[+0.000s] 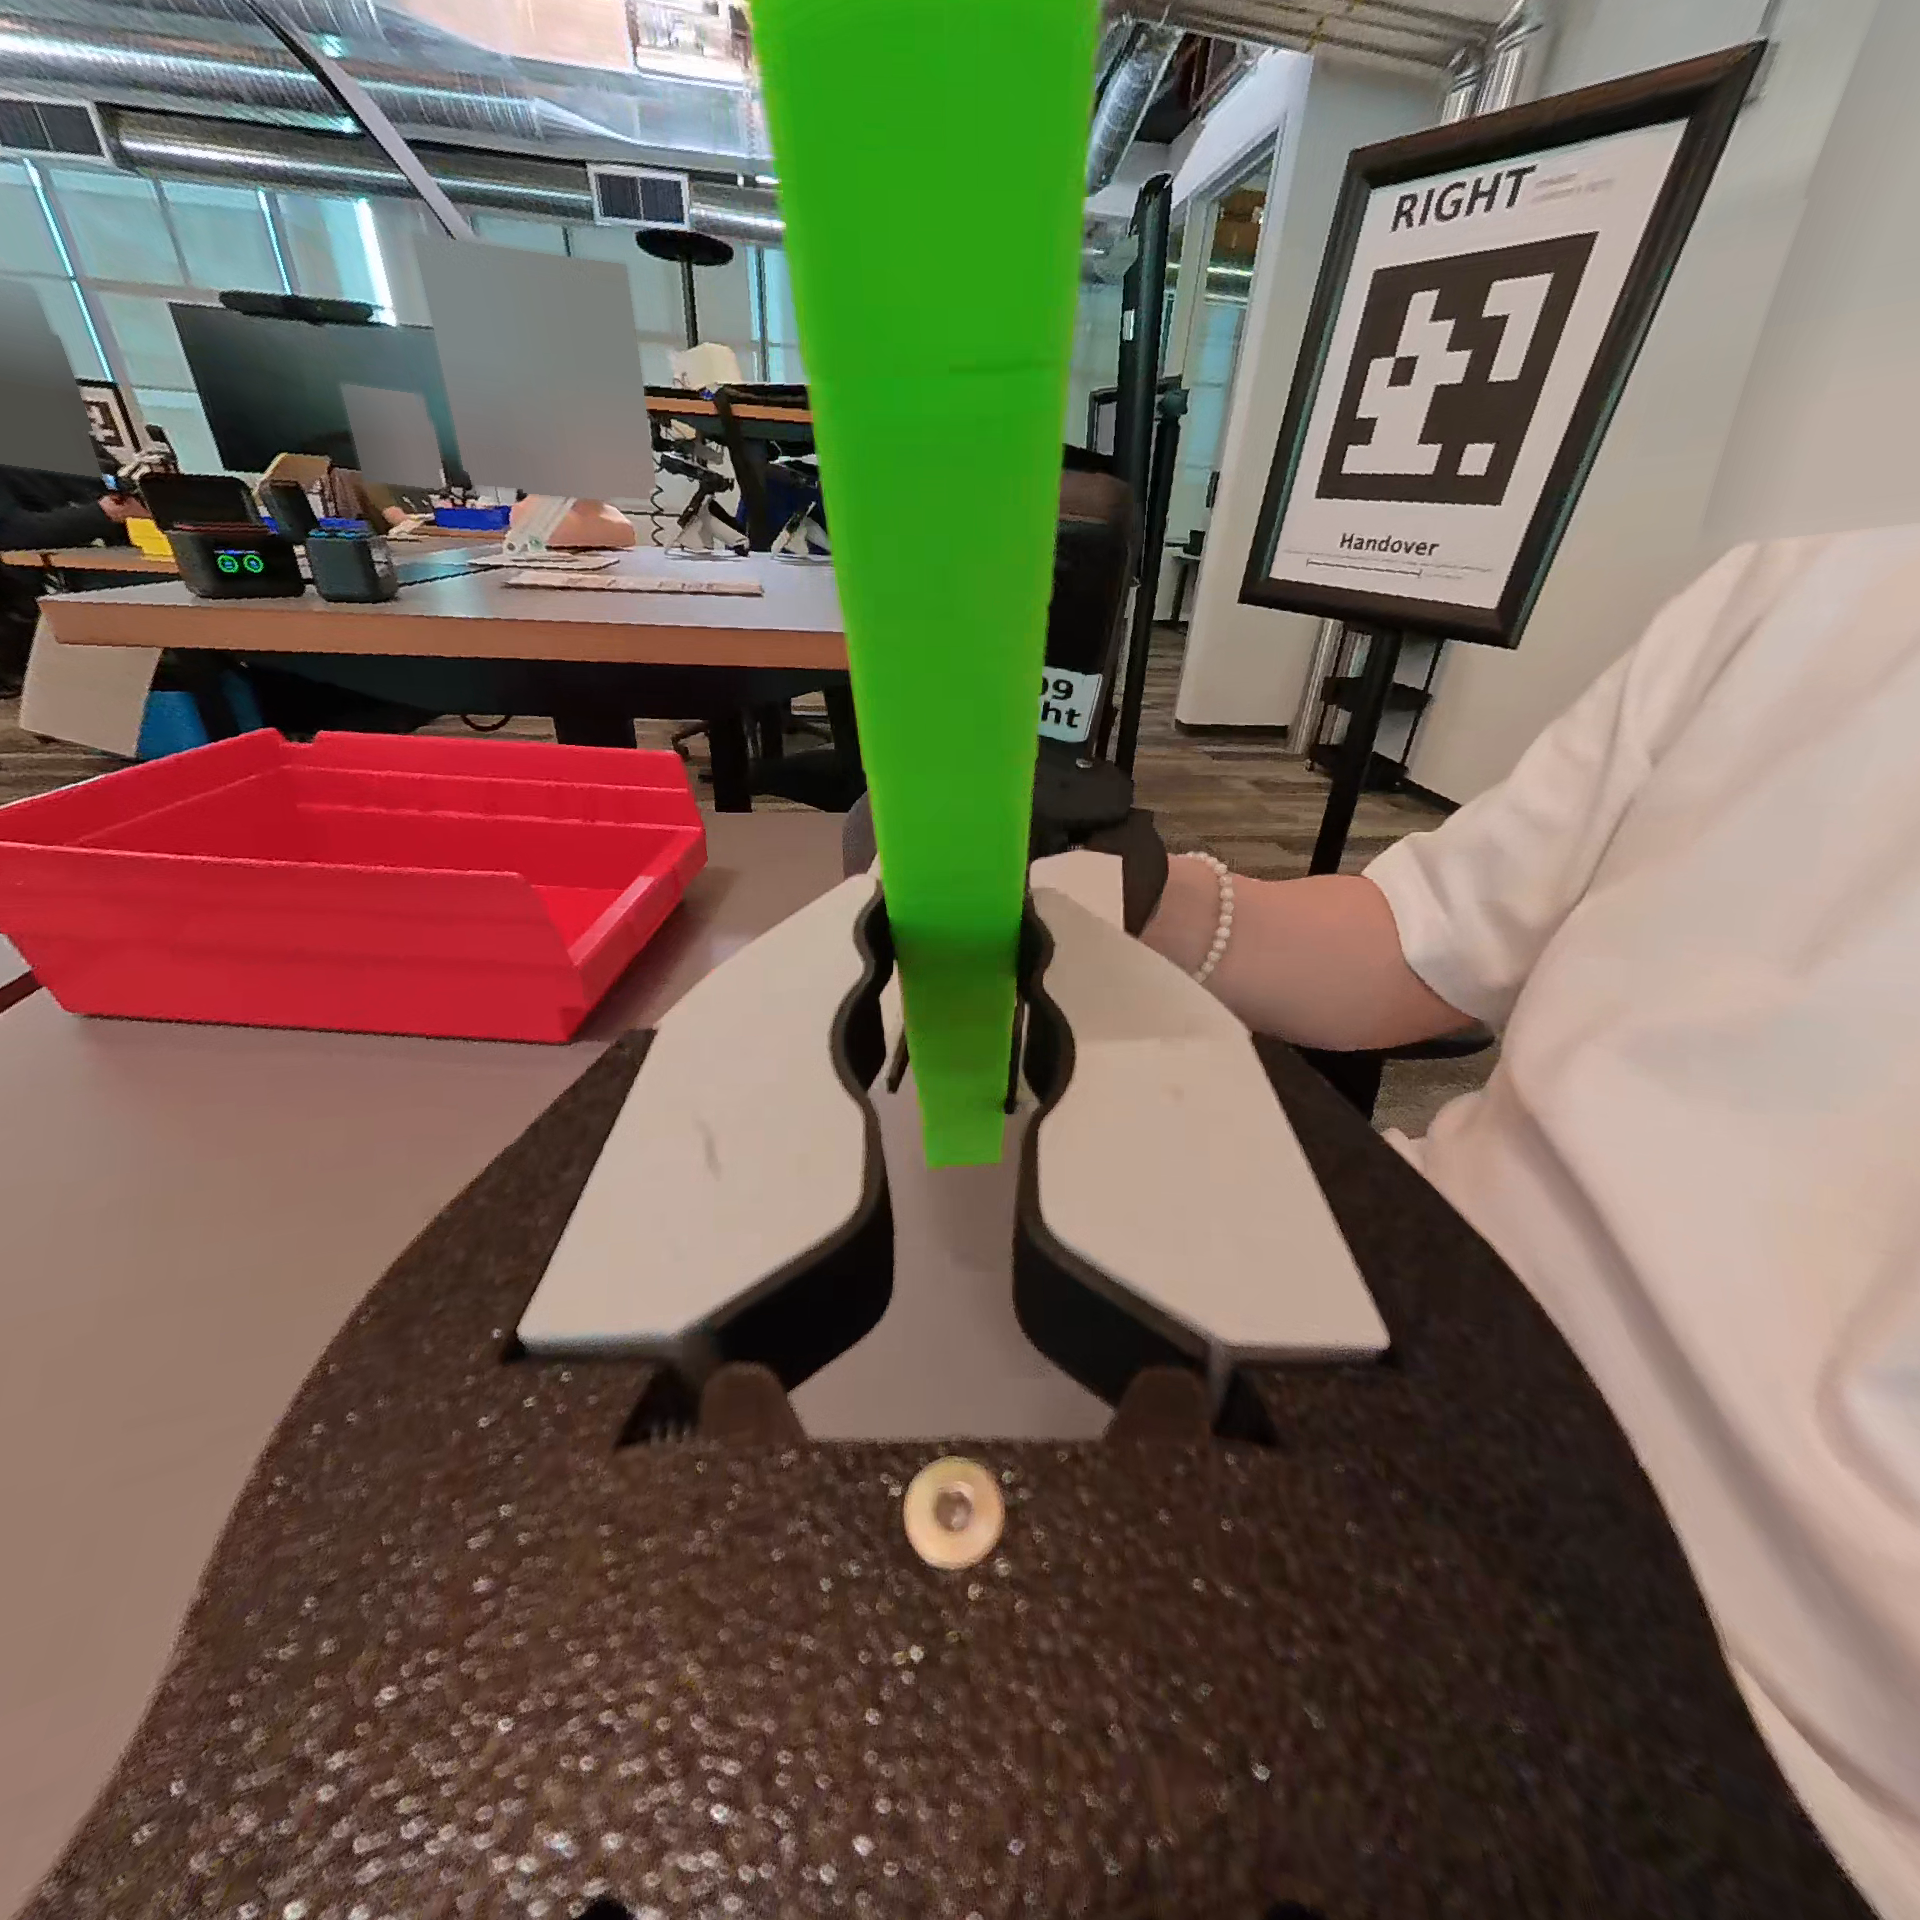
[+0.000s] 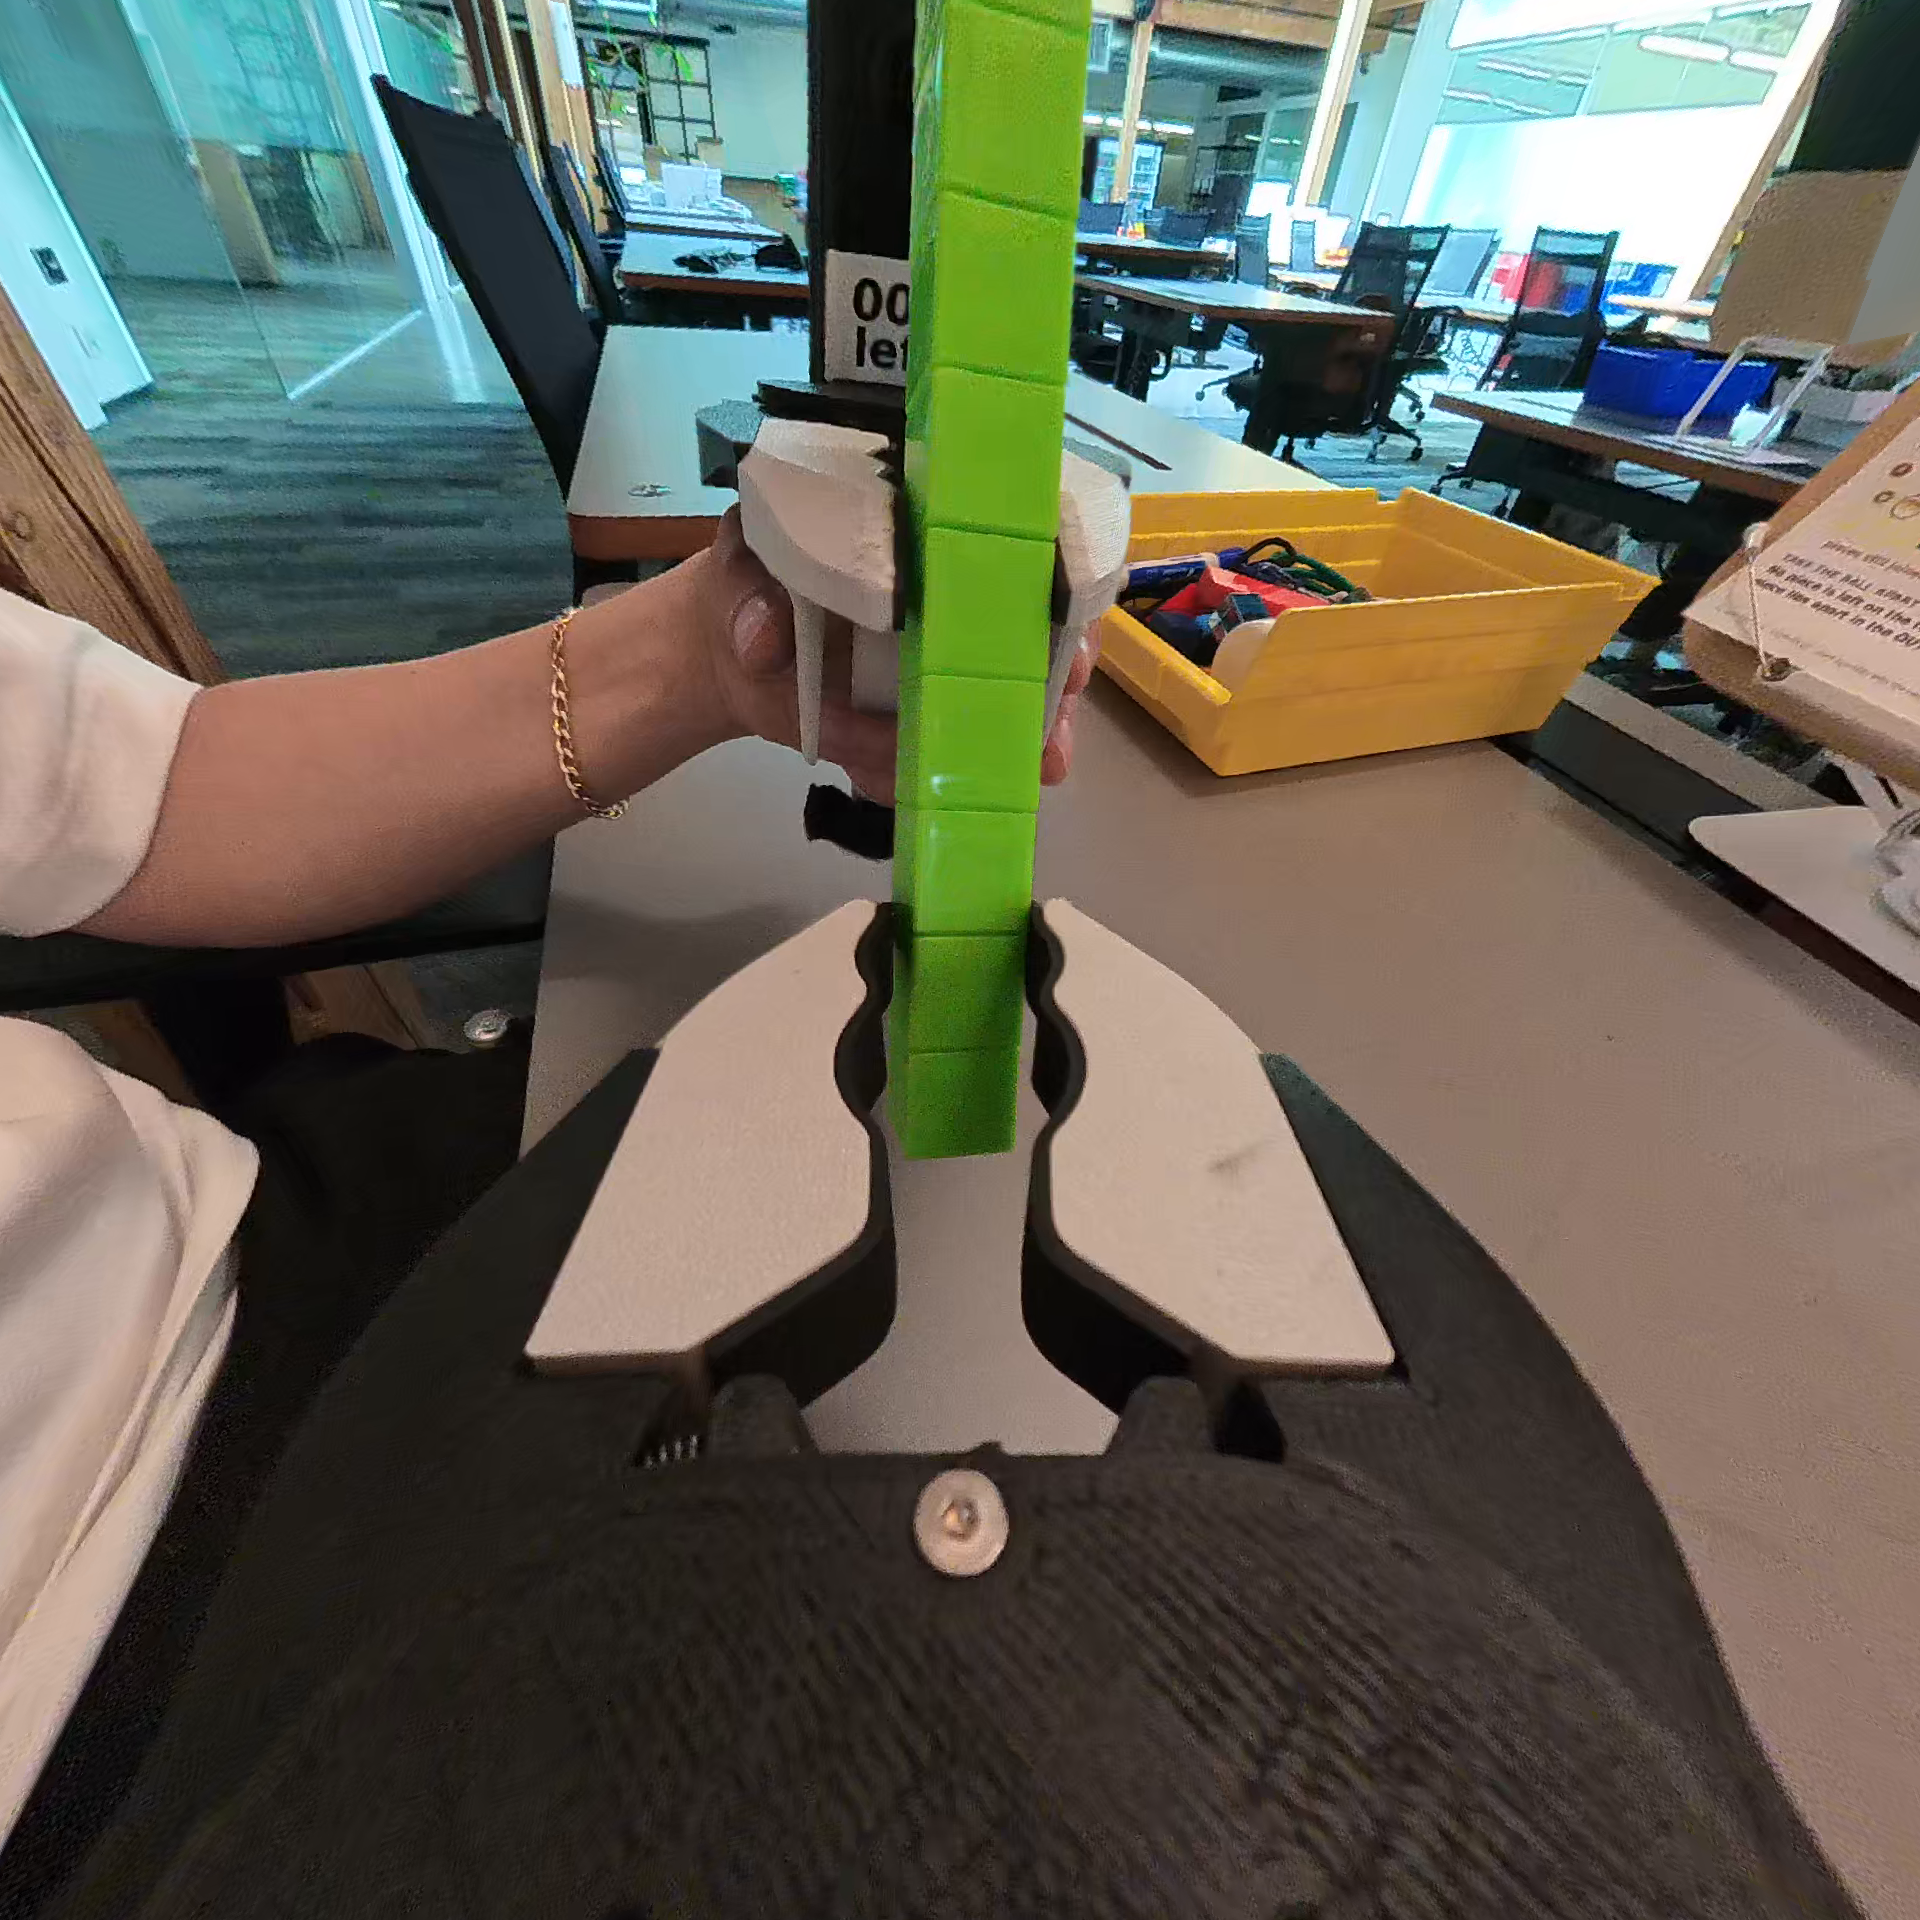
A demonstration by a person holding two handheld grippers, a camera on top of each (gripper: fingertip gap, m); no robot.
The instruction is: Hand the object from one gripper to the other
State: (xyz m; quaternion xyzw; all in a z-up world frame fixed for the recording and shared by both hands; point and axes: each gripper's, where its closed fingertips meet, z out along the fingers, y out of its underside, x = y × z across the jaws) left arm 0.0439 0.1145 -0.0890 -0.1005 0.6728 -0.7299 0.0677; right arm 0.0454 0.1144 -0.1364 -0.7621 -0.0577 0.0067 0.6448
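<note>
A long green bar of joined blocks [image 1: 935, 520] stands upright between both grippers. In the left wrist view my left gripper [image 1: 951, 977] is shut on its lower end. The right gripper's grey finger [image 1: 1081, 894] shows just behind the bar. In the right wrist view my right gripper [image 2: 961, 966] is closed around the bar [image 2: 987, 447] near its bottom. The left gripper [image 2: 935, 551] clamps the same bar higher up, held by a hand. The bar's top runs out of both views.
A red bin [image 1: 343, 873] sits on the grey table at the left. A yellow bin [image 2: 1371, 623] with several small items sits at the right. A framed marker sign [image 1: 1475, 343] stands behind. A person's white sleeves and arms flank the grippers. There is about 5 centimeters between the tips of the two grippers.
</note>
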